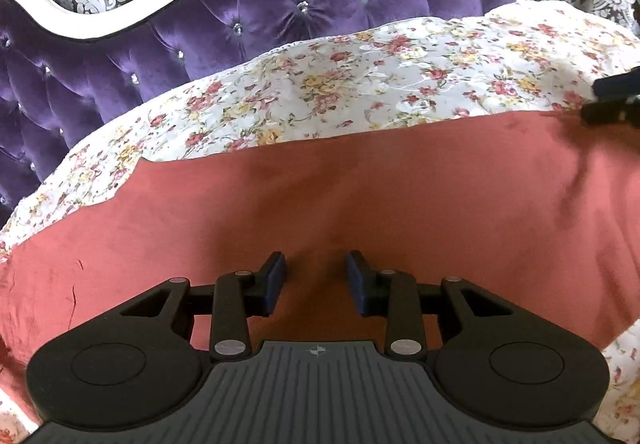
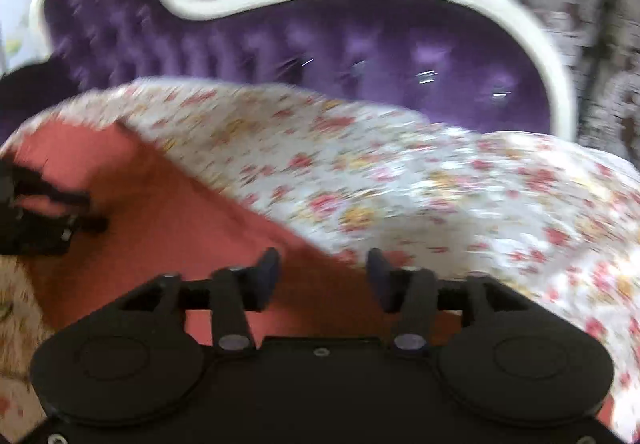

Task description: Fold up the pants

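The left gripper (image 1: pixel 316 280) hangs over the middle of the pants (image 1: pixel 320 196), its jaws a modest way apart with only bare cloth showing between them, pinching nothing. The right gripper (image 2: pixel 323 278) stands wider, also empty, poised over the pants' far edge where the salmon cloth meets the floral bedspread (image 2: pixel 400 184); its view is smeared with motion blur.

The pants lie spread flat on the bed as a broad band, reaching from about nine o'clock to three o'clock in the left wrist view, with the purple tufted headboard (image 1: pixel 280 4) beyond at twelve. In that view the right gripper shows at three o'clock by the far hem.

Judging from this, a fold has been laid or is being set up, and neither hand has a grip. The next move calls for each gripper to drop onto an edge, close on the layers, then carry them over together, keeping the cloth taut so it does not bunch.
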### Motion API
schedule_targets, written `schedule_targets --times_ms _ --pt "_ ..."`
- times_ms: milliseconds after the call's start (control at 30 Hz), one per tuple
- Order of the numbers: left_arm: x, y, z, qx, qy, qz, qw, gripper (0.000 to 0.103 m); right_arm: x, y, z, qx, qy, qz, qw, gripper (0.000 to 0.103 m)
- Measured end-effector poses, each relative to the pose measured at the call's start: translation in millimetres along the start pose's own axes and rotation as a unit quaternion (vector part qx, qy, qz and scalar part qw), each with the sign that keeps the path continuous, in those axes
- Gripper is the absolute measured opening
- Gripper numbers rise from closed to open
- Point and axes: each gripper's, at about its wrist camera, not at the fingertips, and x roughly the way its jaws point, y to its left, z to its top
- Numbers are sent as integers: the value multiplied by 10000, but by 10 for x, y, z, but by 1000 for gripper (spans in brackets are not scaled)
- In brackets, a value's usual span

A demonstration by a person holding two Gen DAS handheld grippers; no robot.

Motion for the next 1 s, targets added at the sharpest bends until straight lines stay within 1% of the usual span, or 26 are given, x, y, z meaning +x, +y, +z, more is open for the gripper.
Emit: schedule_targets --times_ms 67,133,167,200,233,267,333,367,400,433,467,500,533,567,600,633,667,700,767,833,900,967,1000 --pt "1 27 -4 -78 21 -49 10000 34 118 89 -9 -248 174 -16 9995 56" --pt "1 56 -11 -143 26 -98 9998 34 228 122 -33 -325 339 4 9989 56" --pt "-1 61 -13 -160 20 -109 9998 34 253 134 -46 -318 365 52 9988 44" --pt "-2 64 -17 -164 5 -115 9998 34 245 146 -65 -324 306 88 9990 22" --pt "-8 65 -18 -158 -9 -112 9998 34 222 180 -79 -357 280 -9 9990 13" --pt "-19 63 -11 -156 -15 -101 9998 33 203 229 -88 -465 267 -95 9985 7" --pt "-65 59 29 -129 -86 -57 9999 33 155 298 -99 -659 61 -415 9969 4" --pt "-112 60 60 -132 -226 -7 9997 33 132 290 -82 -598 -73 -564 9966 3" --pt "-149 61 89 -128 -349 37 9993 33 123 242 -59 -370 -205 -651 9970 3" --pt "-174 53 120 -103 -437 60 9990 33 144 189 -44 -137 -204 -623 9978 3" --pt "-165 39 147 -64 -432 60 9990 33 204 161 -50 -9 -72 -553 9984 4" --pt "-136 25 163 -48 -374 66 9993 33 272 171 -72 -78 86 -541 9985 6" --pt "-89 11 164 -31 -292 50 9996 33 288 196 -100 -171 84 -607 9980 6" --pt "-27 -5 159 13 -172 11 9998 34 258 207 -111 -194 -6 -677 9975 16" --pt "71 -34 145 115 80 -29 9999 34 210 186 -105 -103 -22 -743 9972 31" --pt "95 -52 124 172 74 0 9998 34 138 148 -99 38 -61 -766 9970 34" --pt "64 -75 119 250 -4 65 9997 33 41 99 -101 206 -139 -799 9965 34" --pt "38 -91 124 294 21 78 9995 33 -65 42 -113 385 -190 -852 9954 34" --pt "-57 -116 143 205 -58 -54 9998 33 -231 -88 -159 670 -128 -976 9929 34" --pt "-170 -185 156 153 -224 -274 9993 33 -356 -214 -278 890 111 -1118 9897 34" --pt "-238 -303 137 262 -317 -525 9978 33 -432 -335 -434 1056 506 -1239 9854 34" --pt "-257 -455 60 506 -218 -766 9955 34 -507 -417 -596 1168 817 -1266 9817 34" --pt "-248 -530 4 641 -98 -844 9943 34 -612 -475 -671 1322 802 -1190 9808 34"
